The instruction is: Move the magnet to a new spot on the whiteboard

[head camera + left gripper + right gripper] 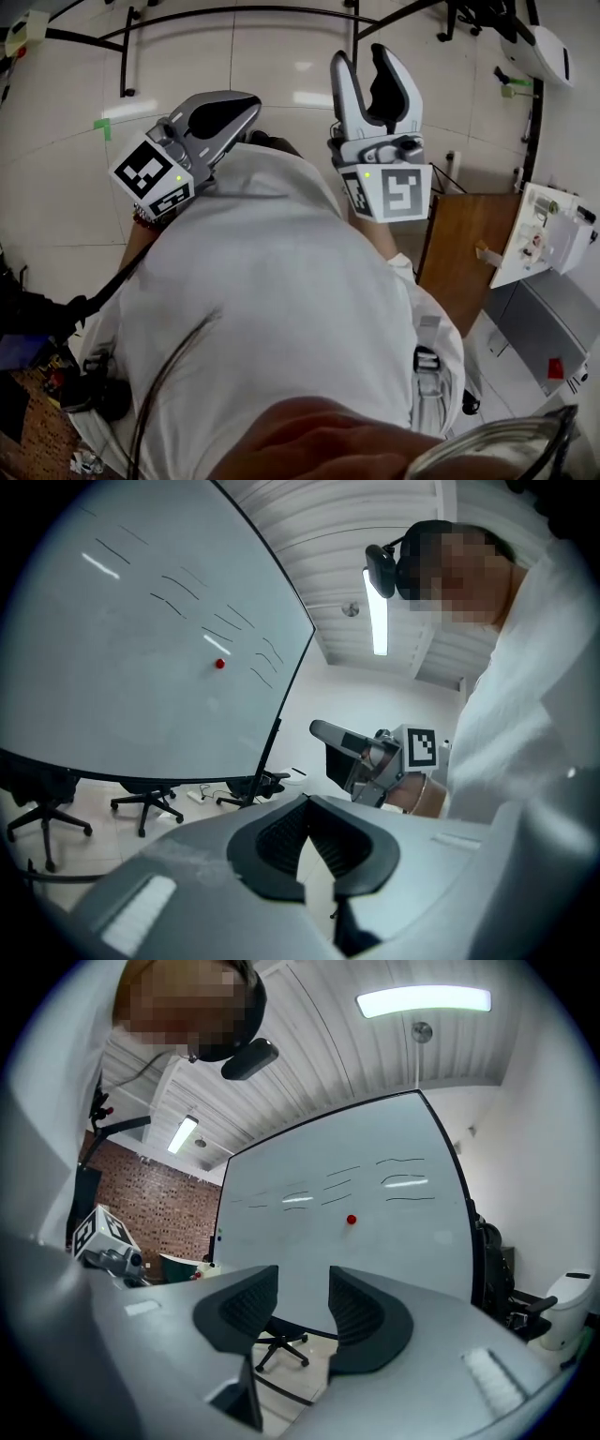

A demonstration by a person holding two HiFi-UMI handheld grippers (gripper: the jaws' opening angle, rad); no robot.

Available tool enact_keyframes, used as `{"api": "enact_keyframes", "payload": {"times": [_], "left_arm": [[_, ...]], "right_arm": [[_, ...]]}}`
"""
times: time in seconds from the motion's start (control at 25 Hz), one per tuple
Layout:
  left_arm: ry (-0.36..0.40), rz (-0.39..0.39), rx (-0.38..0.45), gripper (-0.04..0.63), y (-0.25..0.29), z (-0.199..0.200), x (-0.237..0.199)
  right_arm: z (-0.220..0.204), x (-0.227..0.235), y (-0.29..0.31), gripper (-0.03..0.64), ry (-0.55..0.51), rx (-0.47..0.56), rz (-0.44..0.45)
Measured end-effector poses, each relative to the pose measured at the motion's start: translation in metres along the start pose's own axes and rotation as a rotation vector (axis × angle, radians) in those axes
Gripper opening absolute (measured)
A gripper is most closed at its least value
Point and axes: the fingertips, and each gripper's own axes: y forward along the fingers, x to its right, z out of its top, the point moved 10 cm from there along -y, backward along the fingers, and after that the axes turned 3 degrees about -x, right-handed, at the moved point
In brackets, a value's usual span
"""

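Magnet (352, 1220) — small, red, stuck mid-whiteboard (394, 1260), far ahead of me. It looks light, hard and slick, so I'd pinch its rim. My right gripper (305, 1307) is spread, empty — my left gripper (305, 822) is pressed together on nothing.

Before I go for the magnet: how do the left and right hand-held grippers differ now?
The left hand-held gripper has its jaws together; the right hand-held gripper has them apart. In the head view the left leans sideways, while the right points straight up the picture. Both are empty, away from the magnet.
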Motion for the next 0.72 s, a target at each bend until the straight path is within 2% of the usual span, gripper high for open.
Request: {"api": "enact_keyframes", "payload": {"times": [0.32,0.52,0.72], "left_arm": [[0.044,-0.082,0.009,0.0,0.015,0.022,0.002],[0.059,-0.067,0.008,0.0,0.003,0.022,-0.003],[0.098,-0.099,0.003,0.0,-0.008,0.017,0.001]], "right_arm": [[0.008,0.002,-0.029,0.164,0.01,-0.001,-0.09],[0.007,-0.012,-0.017,0.163,-0.143,0.009,-0.131],[-0.001,-0.036,-0.012,0.163,-0.118,0.064,-0.111]]}}
